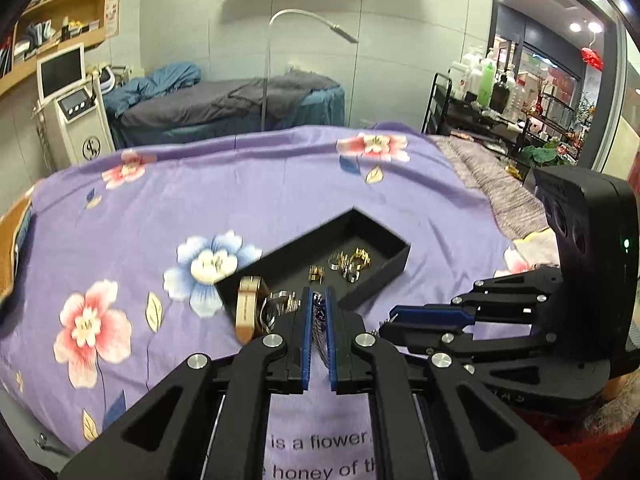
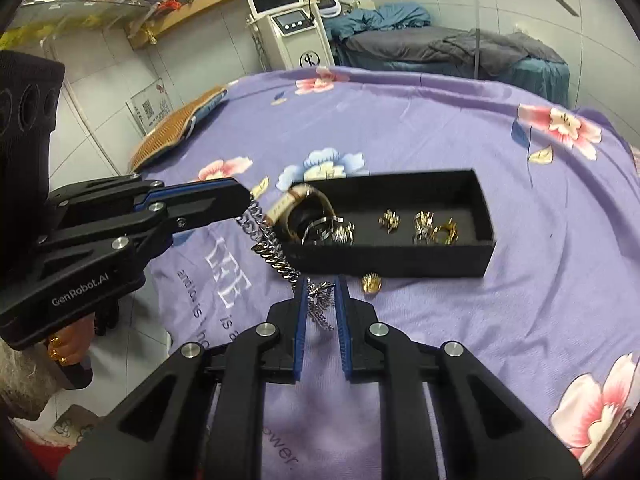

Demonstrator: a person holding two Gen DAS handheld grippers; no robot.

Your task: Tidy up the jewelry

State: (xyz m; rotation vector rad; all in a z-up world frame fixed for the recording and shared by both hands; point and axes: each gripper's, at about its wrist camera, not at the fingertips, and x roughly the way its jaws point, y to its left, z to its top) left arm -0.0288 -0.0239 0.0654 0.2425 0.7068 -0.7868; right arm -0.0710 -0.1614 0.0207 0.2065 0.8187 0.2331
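Note:
A silver chain (image 2: 272, 252) hangs stretched between my two grippers, just in front of the black tray (image 2: 392, 266). My left gripper (image 1: 318, 292) is shut on one end of the chain (image 1: 319, 320); in the right wrist view the left gripper (image 2: 246, 194) comes in from the left. My right gripper (image 2: 322, 280) is shut on the chain's other end, where a small pendant dangles. Inside the tray (image 1: 380, 228) lie several gold and silver rings (image 2: 434, 230) and a beige-strapped watch (image 2: 304, 204) at its left end. One gold ring (image 2: 371, 283) lies on the cloth outside the tray.
The tray sits on a purple flowered bedspread (image 2: 460, 120). An orange woven cushion (image 2: 176, 136) lies at the bed's far left edge. Behind are a second bed (image 1: 224, 100), a white machine (image 1: 74, 108) and a cart of bottles (image 1: 484, 80). A hand with gold rings (image 2: 60, 354) holds the left gripper.

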